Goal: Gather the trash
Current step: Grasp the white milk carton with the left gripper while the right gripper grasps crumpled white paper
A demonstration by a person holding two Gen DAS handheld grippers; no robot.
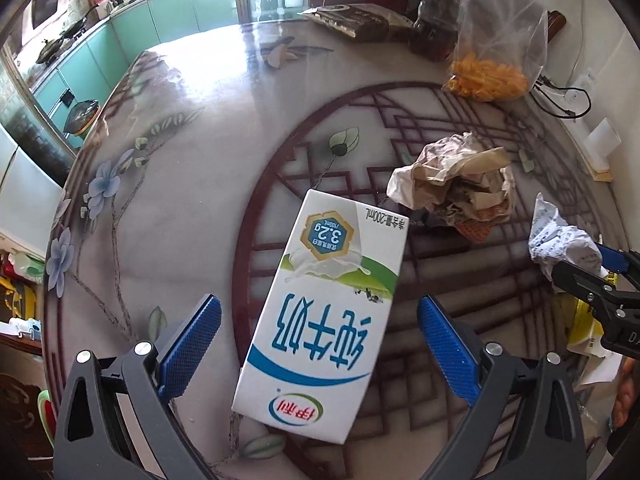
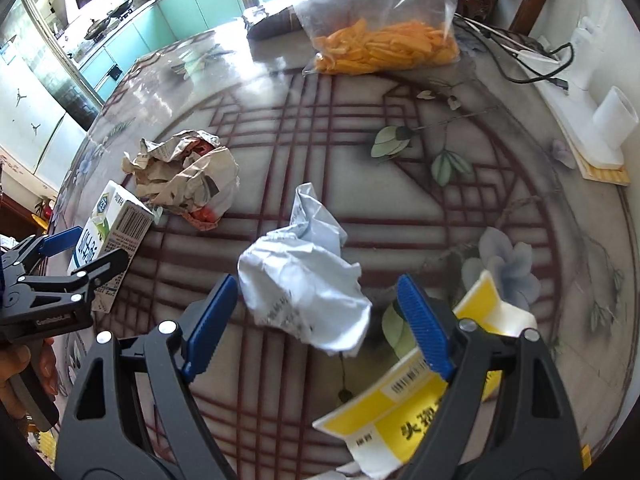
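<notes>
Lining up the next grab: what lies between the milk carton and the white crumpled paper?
Only bare table separates the milk carton from the white crumpled paper, in the right wrist view.

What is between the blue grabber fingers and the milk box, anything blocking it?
Nothing visible blocks it. The left gripper is open, and the milk carton already lies between its blue pads on the table, untouched.

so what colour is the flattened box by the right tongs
Yellow and white flattened box, clearest in the right wrist view.
</notes>
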